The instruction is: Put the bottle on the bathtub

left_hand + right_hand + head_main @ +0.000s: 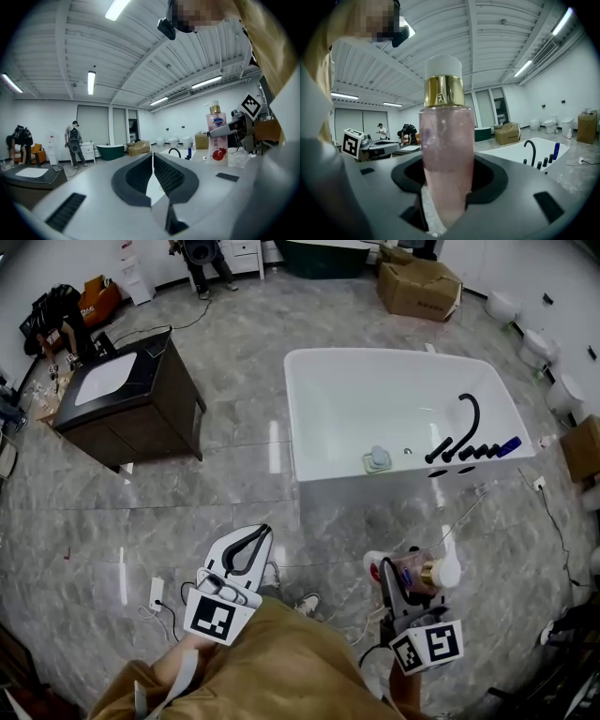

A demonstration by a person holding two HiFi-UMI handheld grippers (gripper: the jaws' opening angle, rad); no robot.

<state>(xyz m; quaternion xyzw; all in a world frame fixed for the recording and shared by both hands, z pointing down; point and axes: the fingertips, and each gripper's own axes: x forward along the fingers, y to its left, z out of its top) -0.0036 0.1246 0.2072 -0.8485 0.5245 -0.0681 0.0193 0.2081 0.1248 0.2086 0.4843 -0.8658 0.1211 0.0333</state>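
At two o'clock in your head view sits the white bathtub (375, 395); a dark cabinet (131, 399) stands at ten. Your left gripper (246, 554), at seven o'clock, has its jaws pressed together on nothing. Your right gripper (403, 582), at five o'clock, clamps the pink bottle (446, 159) by its lower body, near the tub but apart from it.

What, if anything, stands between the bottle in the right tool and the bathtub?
Nothing visible does. The right tool is shut on the bottle, and only floor with a thin cable lies between it and the bathtub. The black faucet and a blue bottle crowd only the rim's right end.
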